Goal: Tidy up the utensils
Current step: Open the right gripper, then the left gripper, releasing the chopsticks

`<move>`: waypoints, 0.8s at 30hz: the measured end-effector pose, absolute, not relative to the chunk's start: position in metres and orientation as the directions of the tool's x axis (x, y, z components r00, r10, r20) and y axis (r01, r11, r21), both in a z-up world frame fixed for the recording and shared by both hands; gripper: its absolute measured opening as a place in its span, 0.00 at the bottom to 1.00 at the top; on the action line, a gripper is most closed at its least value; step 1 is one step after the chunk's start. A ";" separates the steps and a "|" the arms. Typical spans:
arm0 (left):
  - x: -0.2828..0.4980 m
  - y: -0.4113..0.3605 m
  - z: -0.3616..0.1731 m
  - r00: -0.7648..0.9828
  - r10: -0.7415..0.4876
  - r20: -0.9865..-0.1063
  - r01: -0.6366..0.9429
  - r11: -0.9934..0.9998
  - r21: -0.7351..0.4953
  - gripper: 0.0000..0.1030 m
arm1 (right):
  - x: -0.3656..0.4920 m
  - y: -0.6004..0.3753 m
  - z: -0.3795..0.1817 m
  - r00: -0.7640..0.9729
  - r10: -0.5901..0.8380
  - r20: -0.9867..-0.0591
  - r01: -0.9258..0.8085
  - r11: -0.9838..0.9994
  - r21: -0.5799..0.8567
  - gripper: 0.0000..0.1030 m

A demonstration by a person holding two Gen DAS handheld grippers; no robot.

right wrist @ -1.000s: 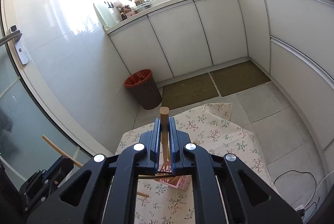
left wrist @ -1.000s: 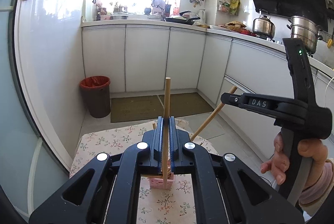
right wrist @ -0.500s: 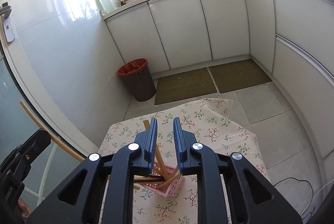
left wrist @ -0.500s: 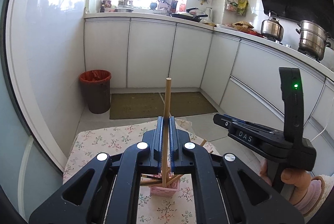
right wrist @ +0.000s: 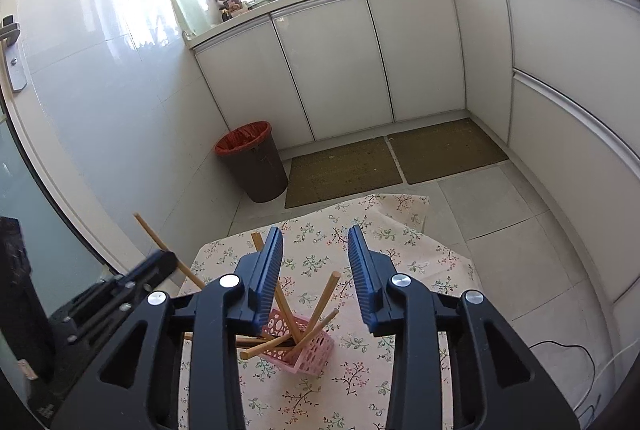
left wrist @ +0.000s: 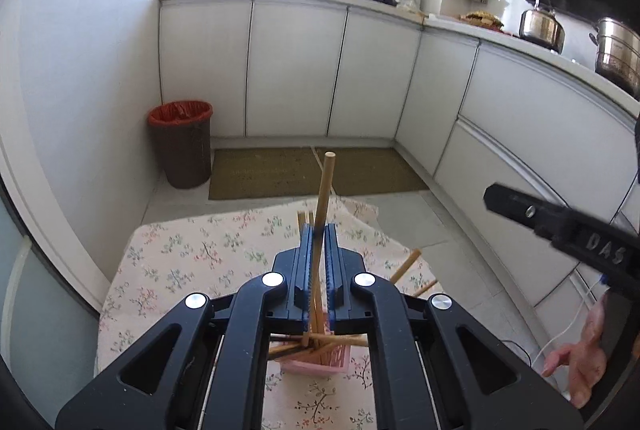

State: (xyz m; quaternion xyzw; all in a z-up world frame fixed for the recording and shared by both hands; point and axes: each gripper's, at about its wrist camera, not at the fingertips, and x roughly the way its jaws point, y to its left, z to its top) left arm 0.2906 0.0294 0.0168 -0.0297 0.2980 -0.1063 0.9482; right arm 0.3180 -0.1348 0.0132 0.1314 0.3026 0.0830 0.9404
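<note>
— Since a second ago the right gripper [right wrist: 314,242] has let go of its wooden stick, and both grippers have come down closer to the pink basket [right wrist: 310,348], haven't they?

— Yes. Its jaws are opening right now, with nothing pressed between the blue pads [right wrist: 267,270]; the sticks in the basket [right wrist: 320,304] are just showing through the gap below.

— And the left gripper [left wrist: 316,230]?

— It is clamping narrow on one wooden stick [left wrist: 323,189], which is standing nearly upright, its lower end reaching down among the others in the basket.

— Where is the basket sitting?

— On the floral tablecloth [right wrist: 400,250], directly beneath both grippers, with several sticks leaning out at different angles.

— Anything past the table?

— Two mats [left wrist: 272,171] are lying on the tiled floor, a bin with a red liner [left wrist: 182,141] is standing by the wall, and white cabinets [left wrist: 296,65] are running behind.
</note>
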 end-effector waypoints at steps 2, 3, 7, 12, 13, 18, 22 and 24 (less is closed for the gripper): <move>0.289 0.036 0.010 0.799 -0.221 -0.559 0.164 0.975 -0.151 0.09 | 0.317 -0.138 0.011 0.801 0.233 -0.552 -0.075 0.953 0.295 0.33; 0.287 0.040 0.012 0.805 -0.225 -0.549 0.154 0.973 -0.172 0.11 | 0.316 -0.139 0.012 0.803 0.229 -0.551 -0.073 0.954 0.290 0.33; 0.282 0.048 0.032 0.826 -0.214 -0.521 0.139 0.974 -0.179 0.12 | 0.315 -0.140 0.016 0.808 0.233 -0.541 -0.076 0.952 0.296 0.33; 0.273 0.043 0.048 0.835 -0.207 -0.510 0.143 0.976 -0.163 0.13 | 0.307 -0.136 0.019 0.810 0.235 -0.537 -0.081 0.952 0.294 0.33; 0.272 0.042 0.049 0.836 -0.205 -0.509 0.140 0.977 -0.163 0.13 | 0.304 -0.136 0.020 0.812 0.235 -0.535 -0.084 0.953 0.291 0.34; 0.258 0.036 0.056 0.843 -0.193 -0.503 0.139 0.980 -0.144 0.15 | 0.286 -0.134 0.029 0.827 0.223 -0.517 -0.087 0.958 0.274 0.37; 0.242 0.032 0.064 0.853 -0.182 -0.490 0.133 0.982 -0.133 0.17 | 0.270 -0.132 0.035 0.833 0.210 -0.511 -0.082 0.961 0.263 0.41; 0.233 0.030 0.067 0.858 -0.166 -0.485 0.120 0.985 -0.124 0.23 | 0.262 -0.132 0.036 0.832 0.203 -0.516 -0.077 0.964 0.254 0.44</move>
